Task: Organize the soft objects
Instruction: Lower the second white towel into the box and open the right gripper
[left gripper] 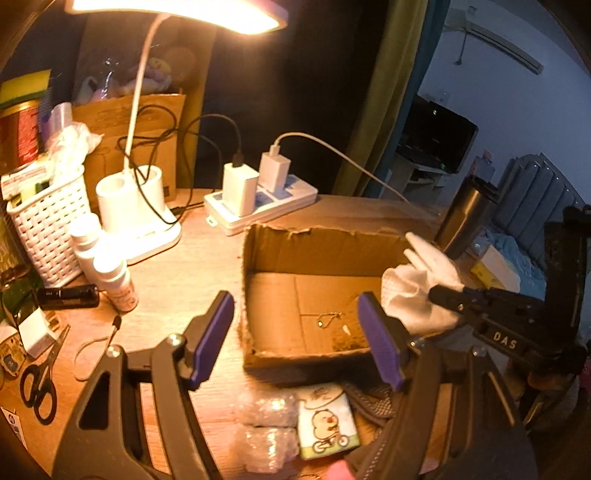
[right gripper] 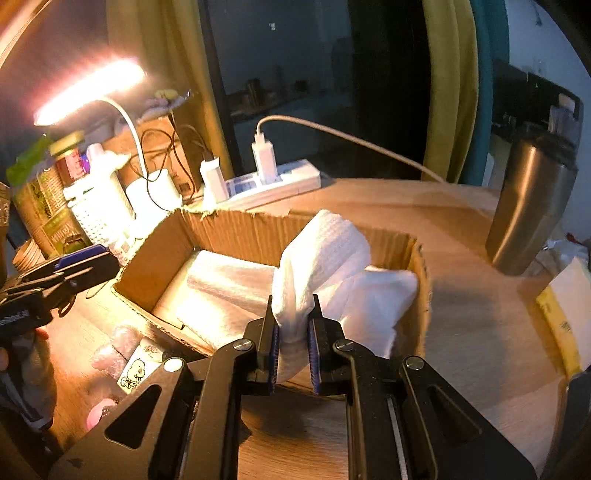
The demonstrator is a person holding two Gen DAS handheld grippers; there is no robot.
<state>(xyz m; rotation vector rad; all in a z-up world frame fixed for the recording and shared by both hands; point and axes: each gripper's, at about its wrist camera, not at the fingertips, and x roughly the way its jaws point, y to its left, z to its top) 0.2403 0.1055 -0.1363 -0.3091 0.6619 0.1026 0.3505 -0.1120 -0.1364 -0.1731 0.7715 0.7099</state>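
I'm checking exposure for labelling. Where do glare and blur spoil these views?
Left wrist: the desk lamp blows out the top edge, the room behind stays dim. Right wrist: the lamp smears and the left side blurs; the white cloth stays readable.

The left wrist view looks forward and slightly down between its spread fingers from the near edge of the desk, close to the cardboard box (left gripper: pixel 314 295), facing the desk lamp (left gripper: pixel 147 184) and power strip (left gripper: pixel 266 206). The right wrist view sits nearer the box's right side, looking across it toward the left. Both share the box, lamp, power strip and steel tumbler (right gripper: pixel 532 199).
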